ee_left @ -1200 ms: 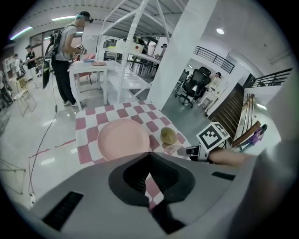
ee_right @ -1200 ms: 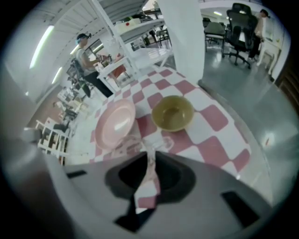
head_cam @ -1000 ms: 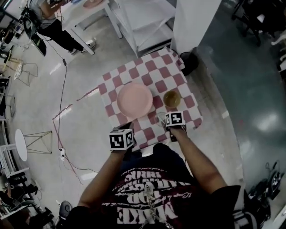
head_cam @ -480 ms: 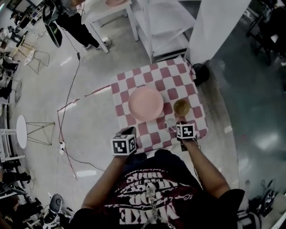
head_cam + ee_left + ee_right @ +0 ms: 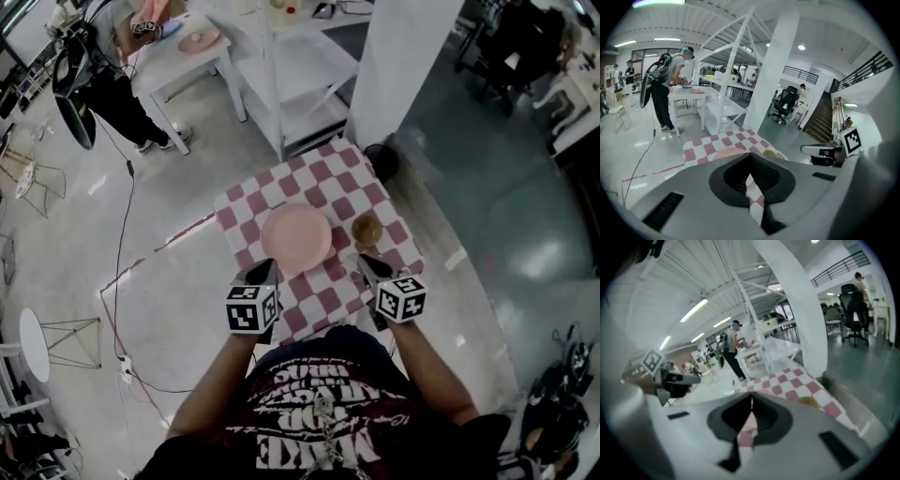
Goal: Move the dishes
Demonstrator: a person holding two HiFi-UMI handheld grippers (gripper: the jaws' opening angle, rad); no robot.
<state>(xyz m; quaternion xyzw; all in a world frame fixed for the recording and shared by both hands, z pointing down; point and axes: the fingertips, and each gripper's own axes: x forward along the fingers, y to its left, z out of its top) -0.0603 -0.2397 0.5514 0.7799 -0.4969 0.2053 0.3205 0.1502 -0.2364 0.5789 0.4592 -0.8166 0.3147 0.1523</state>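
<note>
Above the checkered table, left claw and right claw pinched empty, pink plate half-hidden in gripper views.

Bare cloth on red-and-white checked worktop left of and beyond round pink plate. Narrow gap between plate and small amber bowl. Far corner hemmed in by white square pillar and white metal shelf rack. Open grey floor to left.
</note>
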